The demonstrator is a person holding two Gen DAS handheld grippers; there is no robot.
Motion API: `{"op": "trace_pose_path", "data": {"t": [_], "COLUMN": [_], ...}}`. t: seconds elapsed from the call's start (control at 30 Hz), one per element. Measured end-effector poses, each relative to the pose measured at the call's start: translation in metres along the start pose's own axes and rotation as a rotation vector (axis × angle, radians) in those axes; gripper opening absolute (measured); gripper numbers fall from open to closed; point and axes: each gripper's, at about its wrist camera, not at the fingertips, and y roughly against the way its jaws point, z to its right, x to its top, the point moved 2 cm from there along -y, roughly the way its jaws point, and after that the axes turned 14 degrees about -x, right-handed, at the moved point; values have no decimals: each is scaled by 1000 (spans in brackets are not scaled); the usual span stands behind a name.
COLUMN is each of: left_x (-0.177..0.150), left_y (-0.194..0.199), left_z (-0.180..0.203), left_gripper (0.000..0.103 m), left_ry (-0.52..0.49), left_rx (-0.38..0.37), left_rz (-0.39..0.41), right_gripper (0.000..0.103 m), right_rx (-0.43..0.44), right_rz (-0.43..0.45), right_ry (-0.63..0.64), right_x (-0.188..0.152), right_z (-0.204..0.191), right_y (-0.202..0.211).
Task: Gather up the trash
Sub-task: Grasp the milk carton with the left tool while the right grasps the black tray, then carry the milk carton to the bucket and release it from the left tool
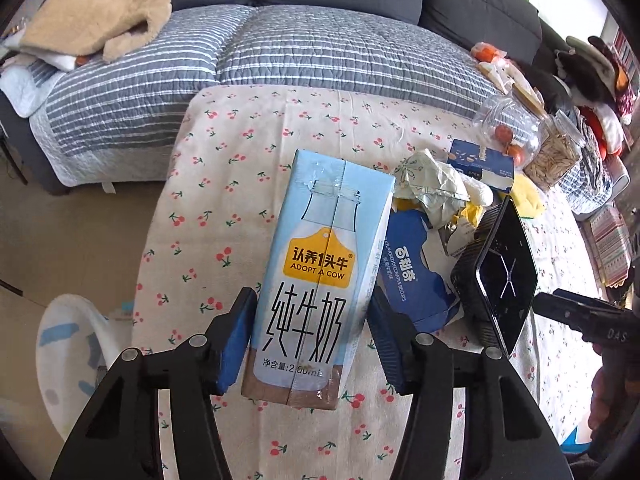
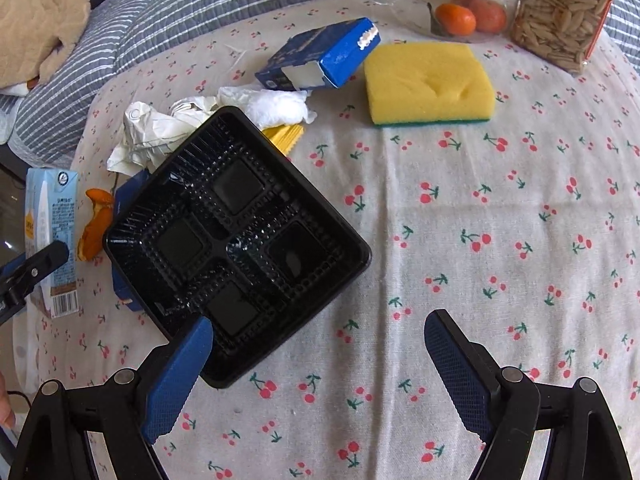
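Both tongs hang over the cherry-print tablecloth [image 2: 500, 208]. Left gripper [image 1: 310, 338] has the milk carton [image 1: 320, 264] between its blue pads [image 1: 236, 340]; they sit right at the carton's lower sides, one on each flank. The near pad looks pressed on, the far one seems to touch as well, so I judge it clenched on the carton, though the bite may not be fully firm. The carton's long axis runs straight away from these jaws, bottom end nearest the wrist, top toward the sofa [image 1: 280, 52].

Right gripper [image 2: 320, 372] is released, jaws wide apart with nothing held. The black plastic tray [image 2: 236, 240] lies up and left of it, turned corner-on like a diamond; its near corner sits just behind the left pad [image 2: 180, 376], not between the two.

Relative to that tray: the carton stands just beyond its left corner, with orange peel [image 2: 96, 224] between them; crumpled paper [image 2: 152, 128] and a tissue [image 2: 276, 106] lie at its far edge, a blue biscuit box [image 2: 320, 56] further off, and a yellow sponge [image 2: 430, 84] off to the far right.

Judging by this, the right hand is nearer the tray and must shift left to straddle one rim.
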Motion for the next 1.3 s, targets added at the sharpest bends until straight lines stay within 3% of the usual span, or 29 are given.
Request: {"op": "trace_pose_path", "data": {"t": [0.23, 0.43, 0.7, 0.83, 0.93, 1.3], "left_x": [-12, -16, -20, -21, -24, -37], "left_y": [14, 18, 22, 30, 38, 80], "left_z": [-17, -25, -30, -31, -34, -65], "left_gripper": [59, 59, 59, 59, 59, 59], "left_ry": [19, 27, 25, 24, 34, 70], "left_rx": [9, 17, 23, 17, 11, 30], "left_rz": [-9, -13, -17, -4, 10, 74], "right_gripper": [97, 99, 98, 77, 68, 66], "right_rx": [67, 15, 6, -23, -11, 1], "right_rz": [-33, -18, -53, -44, -52, 5], "right_ry": [-119, -96, -118, -104, -118, -89], "right_x": [14, 21, 18, 18, 15, -3], "right_z": [-6, -17, -9, -9, -8, -15], "right_y": [-15, -24, -42, -38, -34, 10]}}
